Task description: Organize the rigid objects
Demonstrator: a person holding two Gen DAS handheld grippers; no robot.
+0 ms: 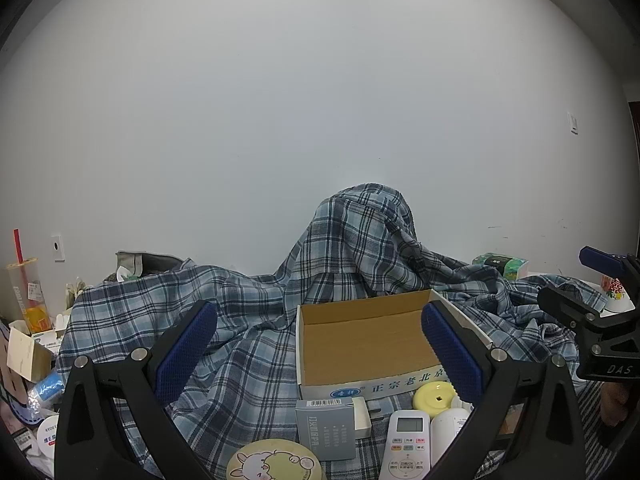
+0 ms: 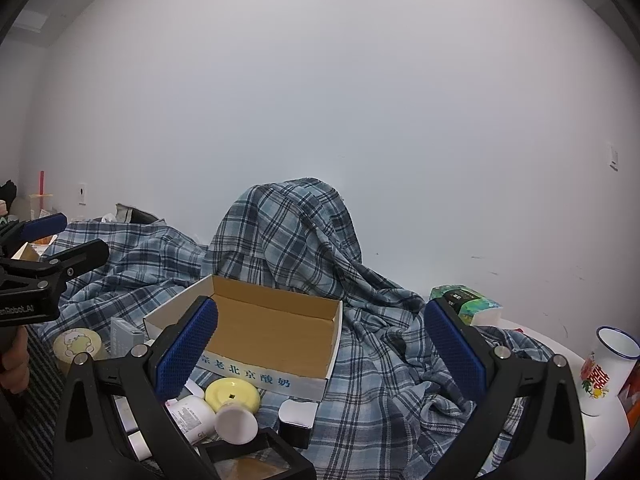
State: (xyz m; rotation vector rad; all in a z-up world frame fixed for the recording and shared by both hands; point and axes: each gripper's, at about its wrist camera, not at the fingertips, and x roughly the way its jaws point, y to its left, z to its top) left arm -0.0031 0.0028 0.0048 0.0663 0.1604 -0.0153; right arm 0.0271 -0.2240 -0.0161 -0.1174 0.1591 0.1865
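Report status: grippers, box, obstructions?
Left gripper open, empty. Right gripper open, empty. Cardboard box empty; items in front unsorted. Nothing blocking.

The left black plastic two-finger gripper [image 1: 320, 344] is showing blue, fine-textured rubber pads [image 1: 188, 350] on angular arms, each carrying round silver screws — the right black plastic two-finger gripper [image 2: 320, 344] is wearing the same. White lettering is showing on both bodies. Bare skin of the left hand [image 2: 14, 360] is peeking in.
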